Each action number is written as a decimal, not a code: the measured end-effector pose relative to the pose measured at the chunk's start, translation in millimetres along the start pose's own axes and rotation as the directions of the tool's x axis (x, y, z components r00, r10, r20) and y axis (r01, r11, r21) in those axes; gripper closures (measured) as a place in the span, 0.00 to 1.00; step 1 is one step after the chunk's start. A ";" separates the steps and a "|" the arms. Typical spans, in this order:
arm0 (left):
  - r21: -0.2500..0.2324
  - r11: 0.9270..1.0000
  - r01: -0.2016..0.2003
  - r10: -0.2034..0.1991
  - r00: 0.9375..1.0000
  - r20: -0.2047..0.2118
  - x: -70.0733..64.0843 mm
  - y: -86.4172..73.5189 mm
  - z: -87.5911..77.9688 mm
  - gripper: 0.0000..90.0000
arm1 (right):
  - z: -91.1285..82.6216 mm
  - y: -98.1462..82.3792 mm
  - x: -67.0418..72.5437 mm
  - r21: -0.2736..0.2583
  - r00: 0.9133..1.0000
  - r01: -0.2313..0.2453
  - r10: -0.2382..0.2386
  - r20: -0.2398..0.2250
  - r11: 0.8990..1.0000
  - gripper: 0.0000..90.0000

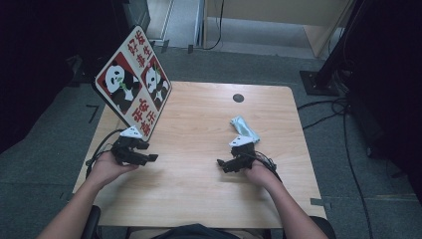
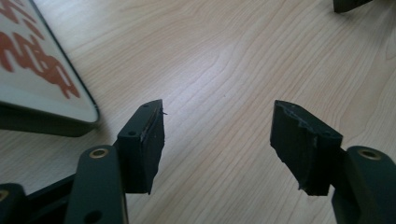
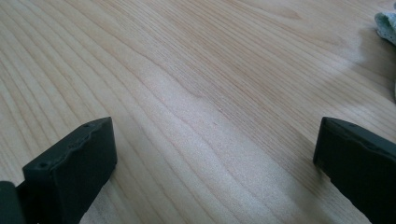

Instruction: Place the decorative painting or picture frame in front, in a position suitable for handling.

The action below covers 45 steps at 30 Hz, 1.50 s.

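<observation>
My left gripper [image 1: 149, 158] hovers low over the wooden table [image 1: 199, 194] near its left edge, held in a hand. Its jaws [image 2: 217, 135] stand apart with only bare wood between them, so it is open. Just left of it rises a tilted sign board [image 1: 134, 82] with two pandas and red characters; the board's lower edge [image 2: 42, 74] lies beside the left jaw. My right gripper [image 1: 221, 163] rests at the table's right middle, pointing left. It [image 3: 215, 154] is open wide over bare wood. A pale teal crumpled cloth [image 1: 244, 128] lies just behind it, its edge [image 3: 386, 21] at the view's top right.
A dark round grommet [image 1: 238, 98] sits near the table's far edge. Grey carpet surrounds the table, with black cables [image 1: 348, 149] and a stand base [image 1: 318, 79] on the right. The tip of the other gripper [image 2: 350, 3] peeks in at the top of the left gripper view.
</observation>
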State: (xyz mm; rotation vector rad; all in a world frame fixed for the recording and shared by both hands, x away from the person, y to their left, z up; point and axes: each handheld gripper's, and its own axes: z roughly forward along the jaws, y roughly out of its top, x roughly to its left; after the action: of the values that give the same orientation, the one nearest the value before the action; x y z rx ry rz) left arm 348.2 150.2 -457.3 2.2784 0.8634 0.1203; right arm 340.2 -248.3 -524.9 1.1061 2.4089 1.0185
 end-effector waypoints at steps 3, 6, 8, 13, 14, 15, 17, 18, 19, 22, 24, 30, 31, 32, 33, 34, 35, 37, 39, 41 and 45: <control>-0.007 1.000 0.000 0.000 1.000 -0.017 3.2 -0.8 -8.7 0.41 | 0.2 0.1 0.1 -0.001 1.000 0.001 -0.001 0.000 1.000 0.00; -0.013 0.999 0.040 -0.041 0.999 -0.030 9.4 -2.9 -19.3 0.43 | 0.3 0.2 0.0 -0.002 1.000 0.003 -0.003 -0.001 1.000 0.00; -0.017 0.998 0.058 -0.058 0.998 -0.031 14.0 -4.7 -26.8 0.45 | 0.2 0.1 0.1 0.000 1.000 0.001 -0.001 0.000 1.000 0.00; -0.046 0.996 0.071 -0.073 0.995 -0.065 19.6 -5.9 -43.0 0.47 | 0.4 0.2 0.3 -0.002 1.000 0.003 -0.003 0.000 1.000 0.00; -0.052 0.996 0.066 -0.070 0.995 -0.072 21.1 -5.3 -46.9 0.48 | 0.4 0.2 0.4 -0.002 1.000 0.002 -0.002 0.000 1.000 0.00; -0.058 0.996 0.063 -0.067 0.995 -0.072 22.4 -4.3 -50.0 0.48 | 0.4 0.3 0.4 -0.002 1.000 0.001 -0.001 0.001 1.000 0.00; -0.067 0.996 0.058 -0.064 0.994 -0.087 24.9 -1.2 -56.1 0.49 | 0.4 0.3 0.5 -0.002 1.000 0.001 -0.001 0.000 1.000 0.00; -0.071 0.996 0.058 -0.064 0.994 -0.090 26.0 0.1 -58.4 0.49 | 0.4 0.3 0.5 -0.002 1.000 0.001 -0.001 0.001 1.000 0.00; -0.072 0.996 0.047 -0.054 0.994 -0.092 27.8 2.3 -62.3 0.50 | 0.4 0.3 0.6 -0.002 1.000 0.000 0.000 0.001 1.000 0.00; -0.078 0.996 0.045 -0.053 0.992 -0.111 32.3 8.0 -69.7 0.51 | 0.5 0.3 0.7 -0.002 1.000 0.001 -0.001 0.001 1.000 0.00; -0.088 0.994 0.065 -0.075 0.991 -0.115 37.1 10.7 -74.0 0.52 | 0.5 0.3 0.9 -0.001 1.000 0.000 0.000 0.001 1.000 0.00; -0.088 0.992 0.086 -0.097 0.986 -0.136 45.9 20.6 -84.5 0.52 | 0.4 0.3 1.3 0.000 1.000 -0.002 0.002 0.000 1.000 0.00; -0.089 0.992 0.086 -0.098 0.985 -0.141 47.0 22.4 -86.1 0.52 | 0.5 0.3 1.2 -0.002 1.000 -0.001 0.001 0.000 1.000 0.00; -0.092 0.992 0.089 -0.101 0.985 -0.138 48.2 23.9 -87.4 0.52 | 0.5 0.3 1.2 -0.002 1.000 -0.001 0.001 0.000 1.000 0.00; -0.094 0.992 0.088 -0.101 0.985 -0.142 49.4 25.2 -88.7 0.52 | 0.4 0.4 1.3 0.000 1.000 0.000 0.000 0.000 1.000 0.00; -0.096 0.991 0.090 -0.103 0.984 -0.143 50.3 26.1 -89.6 0.52 | 0.4 0.4 1.5 0.000 1.000 -0.001 0.001 -0.001 1.000 0.00; -0.096 0.991 0.092 -0.105 0.984 -0.143 52.5 27.3 -91.6 0.53 | 0.5 0.4 1.4 -0.001 1.000 0.002 -0.002 -0.001 1.000 0.00; -0.106 0.989 0.098 -0.113 0.983 -0.145 55.2 29.1 -94.7 0.54 | 0.4 0.4 1.4 0.000 1.000 0.002 -0.002 -0.001 1.000 0.00; -0.109 0.989 0.101 -0.116 0.983 -0.145 57.3 30.9 -97.6 0.54 | 0.5 0.5 1.7 0.000 1.000 0.002 -0.002 0.000 1.000 0.00; -0.108 0.989 0.097 -0.112 0.984 -0.138 58.8 34.6 -101.8 0.55 | 0.5 0.5 1.8 0.000 1.000 0.001 -0.001 0.001 1.000 0.00; -0.127 0.988 0.090 -0.108 0.984 -0.143 59.7 43.6 -109.7 0.54 | 0.5 0.5 1.7 0.000 1.000 0.002 -0.002 -0.001 1.000 0.00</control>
State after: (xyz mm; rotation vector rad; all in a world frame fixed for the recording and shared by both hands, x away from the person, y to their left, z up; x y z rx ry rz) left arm 384.6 226.1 -355.2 2.1303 1.0178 0.2937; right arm 339.6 -246.6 -524.8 1.1034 2.4100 1.0182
